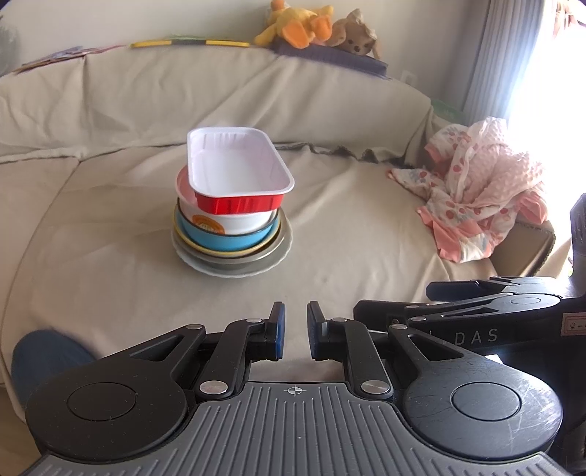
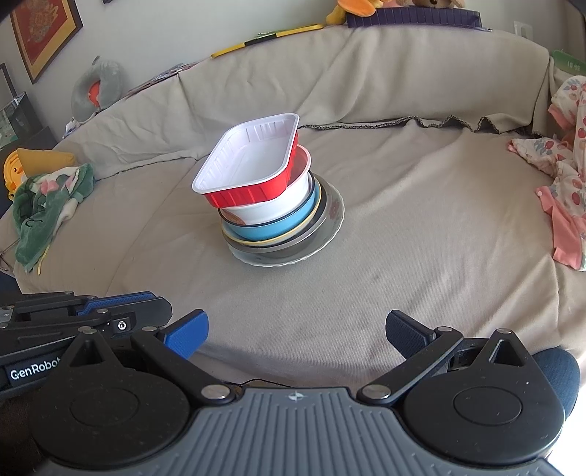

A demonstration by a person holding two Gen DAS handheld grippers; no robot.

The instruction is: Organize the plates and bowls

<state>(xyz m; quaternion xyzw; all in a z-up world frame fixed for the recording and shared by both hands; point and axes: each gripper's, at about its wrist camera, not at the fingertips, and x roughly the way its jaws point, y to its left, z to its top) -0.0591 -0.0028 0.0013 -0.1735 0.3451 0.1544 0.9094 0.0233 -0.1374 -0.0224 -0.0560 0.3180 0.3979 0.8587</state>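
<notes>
A stack of dishes stands on the beige-covered sofa seat [image 1: 110, 227]. On top sits a red foil tray [image 1: 238, 172] [image 2: 252, 161] with a white inside, tilted and overhanging. Under it come a white bowl [image 1: 241, 221] [image 2: 289, 201], a blue bowl [image 1: 227, 240] [image 2: 271, 229], then a yellow-rimmed plate, a grey plate and a white plate [image 1: 263, 261] [image 2: 329, 223]. My left gripper [image 1: 296, 311] hangs well short of the stack, its blue pads nearly together and holding nothing. My right gripper [image 2: 296, 322] stands wide open and empty, also short of the stack. The two grippers are side by side.
Pink patterned baby clothes [image 1: 483, 190] [image 2: 564, 175] lie at the right end of the seat. A green cloth [image 2: 51, 205] and a yellow toy [image 2: 14, 172] lie at the left end. Plush toys [image 1: 311, 27] sit on the sofa back. A person's blue-clad knee [image 1: 44, 355] shows at lower left.
</notes>
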